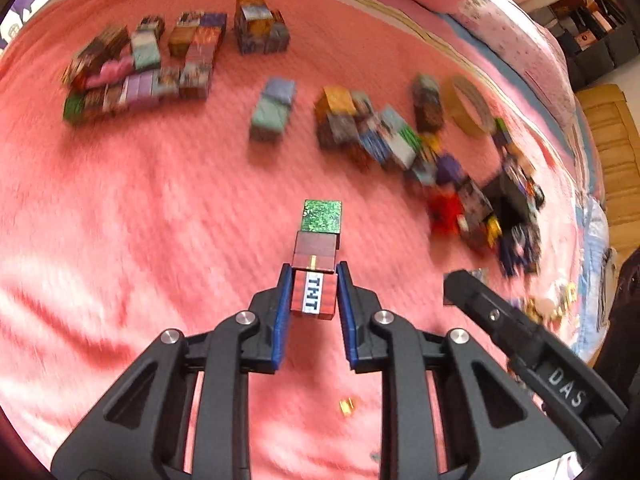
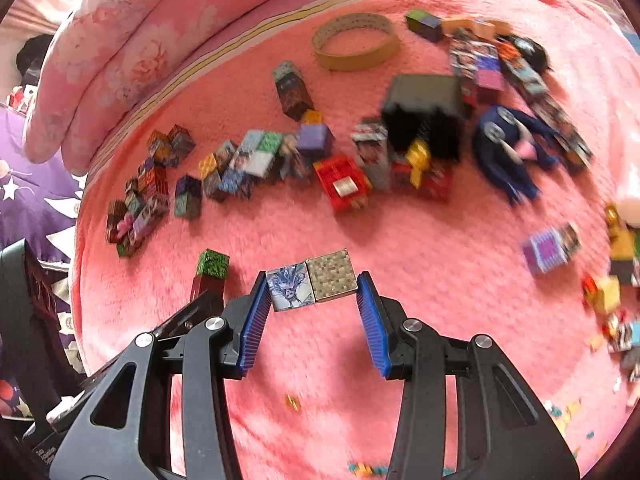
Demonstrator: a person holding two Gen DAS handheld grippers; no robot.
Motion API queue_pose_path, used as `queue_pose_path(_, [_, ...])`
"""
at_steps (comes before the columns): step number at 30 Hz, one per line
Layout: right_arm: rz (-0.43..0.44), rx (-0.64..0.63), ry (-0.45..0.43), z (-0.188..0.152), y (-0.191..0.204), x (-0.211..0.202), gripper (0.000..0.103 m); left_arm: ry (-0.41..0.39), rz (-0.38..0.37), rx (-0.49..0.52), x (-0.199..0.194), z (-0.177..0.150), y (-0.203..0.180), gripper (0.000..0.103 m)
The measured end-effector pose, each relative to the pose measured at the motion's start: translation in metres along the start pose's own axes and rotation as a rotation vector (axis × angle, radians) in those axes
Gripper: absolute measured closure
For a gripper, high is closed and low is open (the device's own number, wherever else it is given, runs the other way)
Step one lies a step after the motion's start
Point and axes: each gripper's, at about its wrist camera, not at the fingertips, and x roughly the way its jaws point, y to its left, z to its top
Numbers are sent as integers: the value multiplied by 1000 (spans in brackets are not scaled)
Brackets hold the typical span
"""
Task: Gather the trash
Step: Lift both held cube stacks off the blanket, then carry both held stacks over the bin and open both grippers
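Above pink blanket [image 1: 160, 200]: left claw [image 1: 313, 292] clamped on red block column [image 1: 314, 280] lettered "TNT", green-topped; right claw [image 2: 312, 300] gripping blue-white and tan cube pair [image 2: 312, 286].

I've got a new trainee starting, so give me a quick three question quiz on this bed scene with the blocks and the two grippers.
1. True or false: the left gripper is shut on a row of blocks that includes the TNT block.
2. How many blocks sit between the right gripper's jaws?
A. one
B. two
C. four
3. Fill in: the tape ring lies on the pink ____.

Key: 1 true; 2 B, the blue-print block and the stone-pattern block; 3 blanket.
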Motion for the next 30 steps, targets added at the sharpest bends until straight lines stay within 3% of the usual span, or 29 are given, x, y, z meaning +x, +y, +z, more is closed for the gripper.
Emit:
queue_pose_path(12, [-8, 92, -22, -76, -55, -69, 60, 42, -37, 64, -33, -103, -35, 82])
queue_pose_path(22, [-20, 210, -94, -141, -108, -129, 60, 60, -49, 204, -59, -172, -84, 82])
queue_pose_path(30, [-54, 356, -179, -190, -170, -187, 60, 107, -90, 399, -67, -229, -154, 82])
